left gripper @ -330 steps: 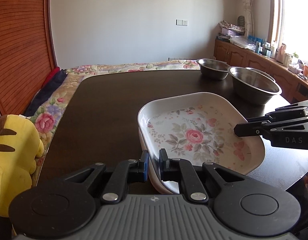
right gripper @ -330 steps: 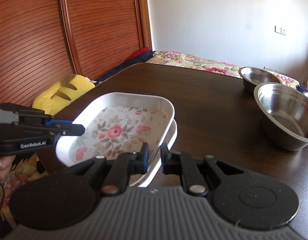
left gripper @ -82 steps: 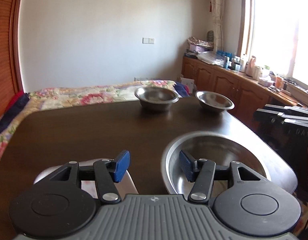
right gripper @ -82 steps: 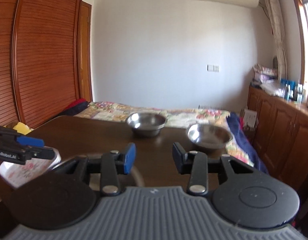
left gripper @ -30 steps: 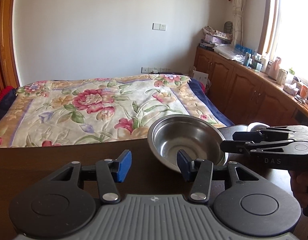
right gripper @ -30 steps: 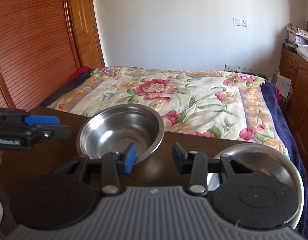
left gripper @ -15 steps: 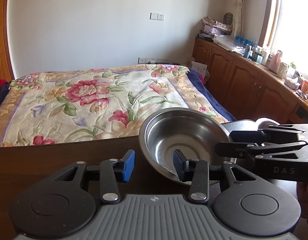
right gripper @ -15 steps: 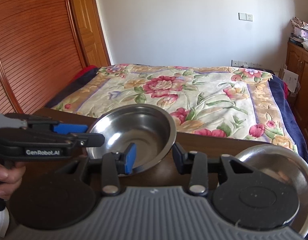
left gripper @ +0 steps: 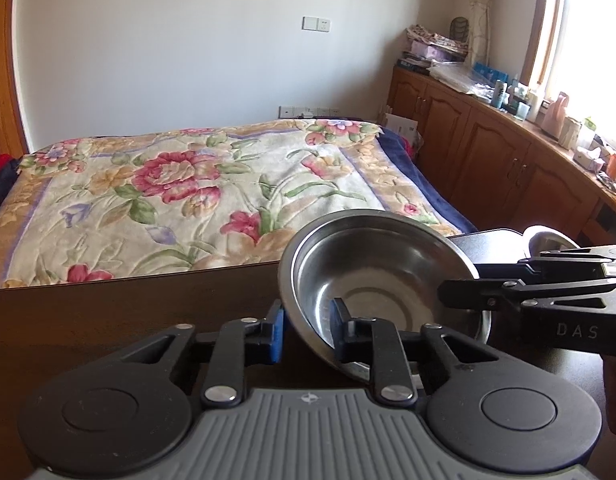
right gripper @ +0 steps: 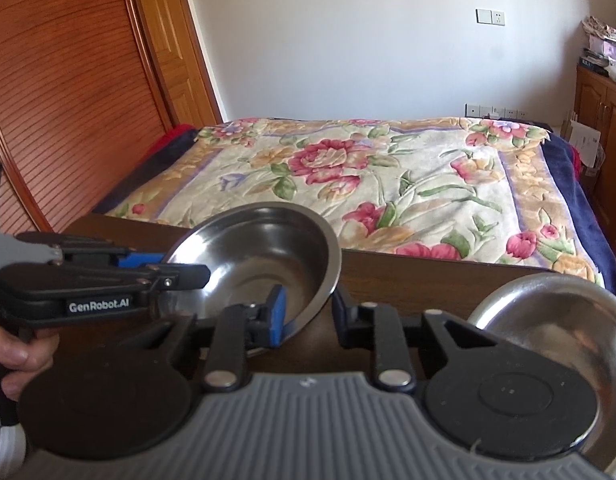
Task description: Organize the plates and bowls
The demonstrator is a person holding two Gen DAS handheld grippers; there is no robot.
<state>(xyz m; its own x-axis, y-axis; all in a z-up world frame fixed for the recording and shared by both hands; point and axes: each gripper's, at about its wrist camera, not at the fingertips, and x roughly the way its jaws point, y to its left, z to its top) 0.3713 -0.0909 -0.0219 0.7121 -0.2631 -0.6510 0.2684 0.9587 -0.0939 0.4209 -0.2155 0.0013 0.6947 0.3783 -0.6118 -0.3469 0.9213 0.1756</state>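
- Left gripper (left gripper: pixel 308 326): jaws straddle the near-left rim of the small steel bowl (left gripper: pixel 384 276), 1 finger outside the wall and 1 inside. A gap shows at the outer blue pad (left gripper: pixel 276 330); whether the pads press the rim cannot be told.
- Right gripper (right gripper: pixel 308 310): set the same way across the bowl's near-right rim, blue pad (right gripper: pixel 277 314) inside the bowl, black finger outside. Jaws stand part open around the rim; firm contact cannot be confirmed.
- Judgement: 2 grippers on opposite rim sections suggest a balanced two-sided lift, since a thin, slick steel rim would pivot in a single pinch.
- The small steel bowl sits at the far edge of the dark wooden table (left gripper: pixel 107 320), tilted, its far lip raised higher than the near lip. Whether its base touches the table is hidden by the gripper bodies.
- Second steel bowl (right gripper: pixel 548 320): just beside the first, on the right, partly hidden behind the right gripper's body. Judged the likely nesting partner.
- A hand (right gripper: pixel 21 354) grips the left gripper's handle at the frame edge.
- Beyond the table edge: floral bedspread (left gripper: pixel 167 188). Risk: a slipped bowl could go over that edge.
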